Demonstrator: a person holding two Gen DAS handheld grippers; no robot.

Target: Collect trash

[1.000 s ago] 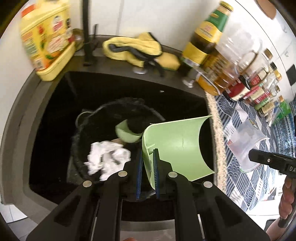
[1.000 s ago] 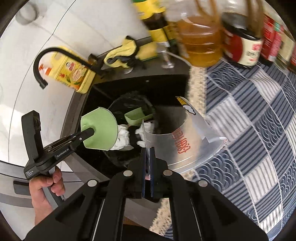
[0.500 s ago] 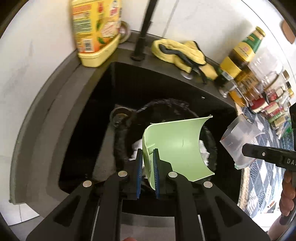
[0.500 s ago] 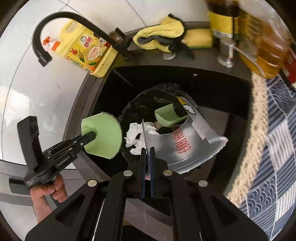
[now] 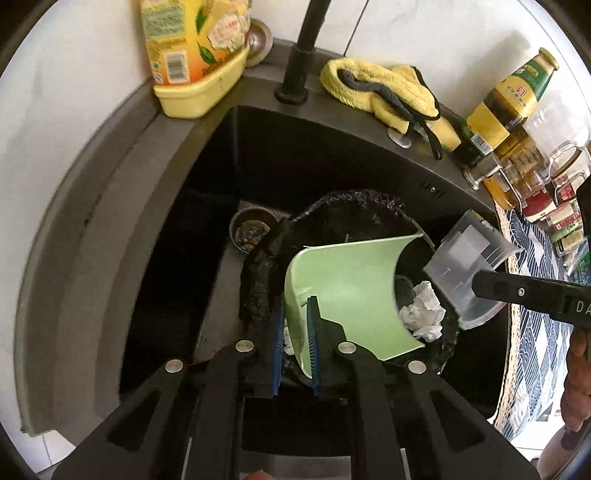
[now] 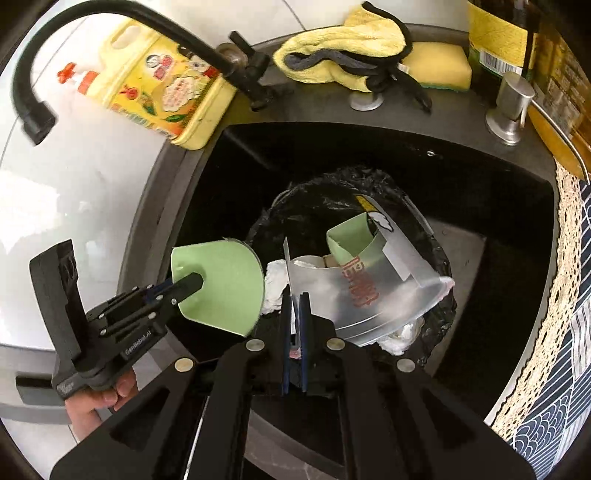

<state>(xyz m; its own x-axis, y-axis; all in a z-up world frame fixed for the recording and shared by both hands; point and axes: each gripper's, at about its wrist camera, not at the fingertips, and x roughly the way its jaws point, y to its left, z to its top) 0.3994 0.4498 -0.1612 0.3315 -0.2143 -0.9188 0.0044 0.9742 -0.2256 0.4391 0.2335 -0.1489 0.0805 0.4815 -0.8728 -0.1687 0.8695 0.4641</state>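
My left gripper (image 5: 297, 310) is shut on the rim of a green paper cup (image 5: 351, 295), held over a black bag-lined bin (image 5: 258, 295) in the sink. It also shows in the right wrist view (image 6: 221, 284). My right gripper (image 6: 294, 299) is shut on the rim of a clear plastic cup (image 6: 362, 295) with red print, held over the same bin (image 6: 436, 254); the cup shows in the left wrist view (image 5: 465, 266). Crumpled white tissue (image 5: 423, 314) and another green cup (image 6: 347, 240) lie in the bin.
A dark sink (image 5: 110, 258) holds the bin and a drain (image 5: 249, 230). Behind it stand a black faucet (image 6: 110, 22), a yellow detergent jug (image 5: 192, 55), a yellow cloth (image 5: 384, 88), a sponge (image 6: 439, 66) and bottles (image 5: 513, 96). A patterned cloth (image 6: 569, 332) lies to the right.
Both grippers have moved left and forward over the sink with their cups. The clear cup now hangs above the bin beside the green cup.
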